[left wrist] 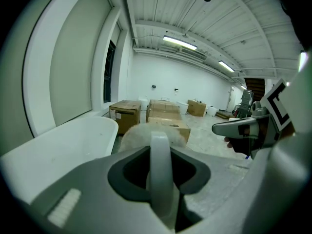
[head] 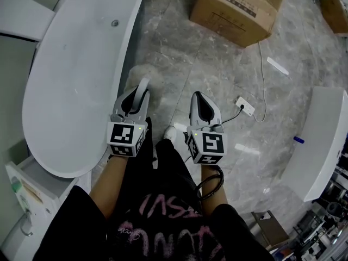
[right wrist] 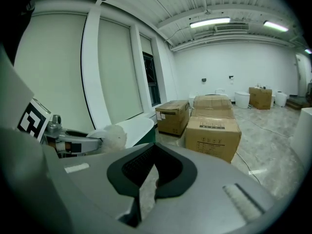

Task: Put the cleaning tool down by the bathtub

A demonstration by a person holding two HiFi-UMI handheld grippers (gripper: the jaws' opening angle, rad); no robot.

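Note:
The cleaning tool has a pale grey handle [left wrist: 160, 155] and a fluffy white head [left wrist: 139, 132]. My left gripper [left wrist: 160, 184] is shut on the handle, and the head sticks out past the jaws. In the head view the fluffy head [head: 139, 74] hangs over the floor just right of the white bathtub [head: 76, 80], ahead of the left gripper [head: 137, 98]. My right gripper [head: 200, 103] is alongside, shut on nothing. The right gripper view shows its jaws [right wrist: 146, 191] closed, with the left gripper [right wrist: 73, 143] and the fluffy head [right wrist: 111, 135] to the left, beside the bathtub [right wrist: 138, 125].
A large cardboard box [head: 239, 5] stands on the marble floor ahead. A power strip [head: 245, 106] with a cable lies right of my right gripper. A white fixture [head: 321, 140] is at the right edge, and a cabinet [head: 30, 192] sits at lower left. The person's shoe [head: 170, 133] is between the grippers.

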